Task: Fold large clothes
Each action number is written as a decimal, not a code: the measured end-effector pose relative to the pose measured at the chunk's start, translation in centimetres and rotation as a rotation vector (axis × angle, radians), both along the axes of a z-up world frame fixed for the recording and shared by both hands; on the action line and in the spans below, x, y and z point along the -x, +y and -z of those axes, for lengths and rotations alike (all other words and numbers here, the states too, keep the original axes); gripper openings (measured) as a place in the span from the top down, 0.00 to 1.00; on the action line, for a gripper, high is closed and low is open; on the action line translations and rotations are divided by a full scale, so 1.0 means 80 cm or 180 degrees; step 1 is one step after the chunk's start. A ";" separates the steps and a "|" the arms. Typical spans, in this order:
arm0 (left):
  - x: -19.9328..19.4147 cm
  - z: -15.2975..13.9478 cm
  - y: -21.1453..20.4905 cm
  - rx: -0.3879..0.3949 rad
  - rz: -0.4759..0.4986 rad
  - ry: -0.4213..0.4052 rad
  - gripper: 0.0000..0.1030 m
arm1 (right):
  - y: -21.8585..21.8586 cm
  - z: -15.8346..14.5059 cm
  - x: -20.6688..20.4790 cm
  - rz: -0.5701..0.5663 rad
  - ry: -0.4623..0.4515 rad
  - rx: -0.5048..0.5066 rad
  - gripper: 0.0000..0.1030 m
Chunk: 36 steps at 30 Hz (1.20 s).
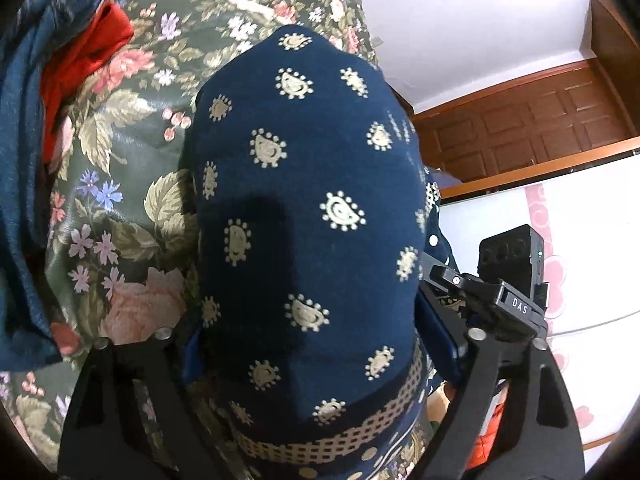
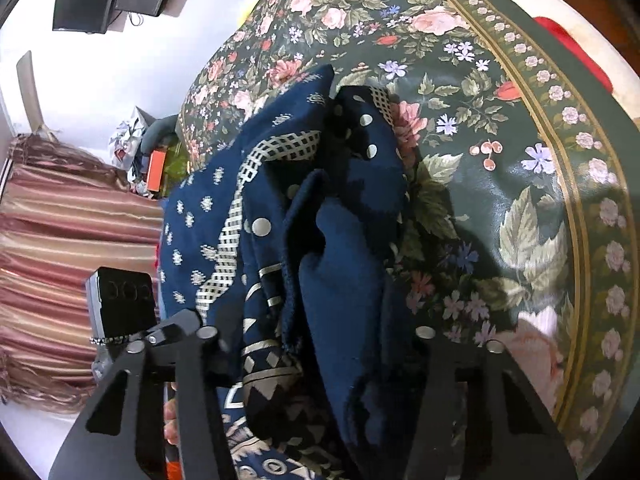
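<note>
A large navy garment with cream paisley dots and a lattice border [image 1: 304, 208] lies on a floral tablecloth [image 1: 120, 184]. In the left wrist view it bulges between the left gripper's [image 1: 316, 356] blue-padded fingers, which close on it. In the right wrist view the same garment [image 2: 320, 240] is bunched in folds, and the right gripper [image 2: 320, 344] is shut on a thick fold of it. Both sets of fingertips are buried in cloth.
A blue denim garment [image 1: 24, 160] and a red cloth [image 1: 88, 52] lie at the table's left. A wooden door [image 1: 532, 120] and white wall stand behind. In the right wrist view, pink striped curtains [image 2: 60, 240], an orange box [image 2: 156, 168] and the table's bordered edge [image 2: 576, 184] show.
</note>
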<state>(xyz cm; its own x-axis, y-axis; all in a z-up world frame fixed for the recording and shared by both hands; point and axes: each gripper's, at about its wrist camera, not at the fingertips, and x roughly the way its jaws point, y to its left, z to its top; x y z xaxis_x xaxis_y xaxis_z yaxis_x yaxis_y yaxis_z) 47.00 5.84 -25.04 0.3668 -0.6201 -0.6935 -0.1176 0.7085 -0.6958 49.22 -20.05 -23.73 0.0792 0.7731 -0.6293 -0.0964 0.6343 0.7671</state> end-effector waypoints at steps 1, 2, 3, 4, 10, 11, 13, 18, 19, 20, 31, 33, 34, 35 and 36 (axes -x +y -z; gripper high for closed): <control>0.000 -0.010 0.000 -0.0006 0.0002 -0.0014 0.21 | 0.001 -0.008 0.001 0.0005 -0.0025 0.0011 0.59; 0.003 -0.021 0.000 -0.0024 0.0012 -0.0052 0.21 | 0.003 -0.016 0.003 0.0007 -0.0049 0.0015 0.59; 0.004 -0.031 0.001 -0.0039 0.0015 -0.0084 0.22 | 0.005 -0.025 0.005 0.0010 -0.0080 0.0019 0.60; 0.007 -0.047 0.003 -0.0064 0.0017 -0.0148 0.22 | 0.009 -0.036 0.007 0.0005 -0.0139 0.0036 0.60; 0.029 -0.124 0.034 -0.0128 -0.0045 -0.0472 0.23 | 0.051 -0.112 0.017 -0.0046 -0.0563 0.0063 0.61; 0.036 -0.139 0.042 -0.0135 -0.0061 -0.0541 0.23 | 0.058 -0.123 0.018 -0.0062 -0.0626 0.0060 0.61; 0.043 -0.165 0.054 -0.0151 -0.0101 -0.0653 0.23 | 0.077 -0.148 0.022 -0.0100 -0.0771 0.0026 0.61; 0.067 -0.226 0.105 -0.0258 -0.0217 -0.0920 0.23 | 0.135 -0.191 0.026 -0.0199 -0.1016 -0.0101 0.61; 0.073 -0.239 0.120 -0.0287 -0.0265 -0.0967 0.23 | 0.149 -0.196 0.026 -0.0223 -0.1040 -0.0122 0.61; 0.079 -0.247 0.128 -0.0309 -0.0291 -0.0994 0.23 | 0.156 -0.199 0.027 -0.0246 -0.1062 -0.0131 0.61; 0.104 -0.274 0.266 -0.0461 -0.0619 -0.1184 0.23 | 0.287 -0.217 0.023 -0.0426 -0.1187 -0.0286 0.61; 0.103 -0.273 0.283 -0.0494 -0.0669 -0.1163 0.23 | 0.309 -0.207 0.021 -0.0476 -0.1137 -0.0299 0.61; 0.105 -0.269 0.291 -0.0511 -0.0703 -0.1161 0.23 | 0.316 -0.203 0.022 -0.0485 -0.1133 -0.0309 0.61; 0.105 -0.265 0.302 -0.0531 -0.0732 -0.1165 0.23 | 0.324 -0.199 0.021 -0.0495 -0.1139 -0.0313 0.61; 0.103 -0.261 0.307 -0.0544 -0.0747 -0.1160 0.23 | 0.332 -0.194 0.021 -0.0502 -0.1141 -0.0312 0.61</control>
<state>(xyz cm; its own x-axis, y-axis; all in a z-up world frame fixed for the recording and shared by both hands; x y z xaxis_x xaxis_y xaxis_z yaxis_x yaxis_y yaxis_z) 38.73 30.44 -4.15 0.7223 -0.3794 -0.5783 -0.0579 0.8000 -0.5972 47.54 6.49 -8.25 0.1559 0.8482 -0.5062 -0.4592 0.5159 0.7232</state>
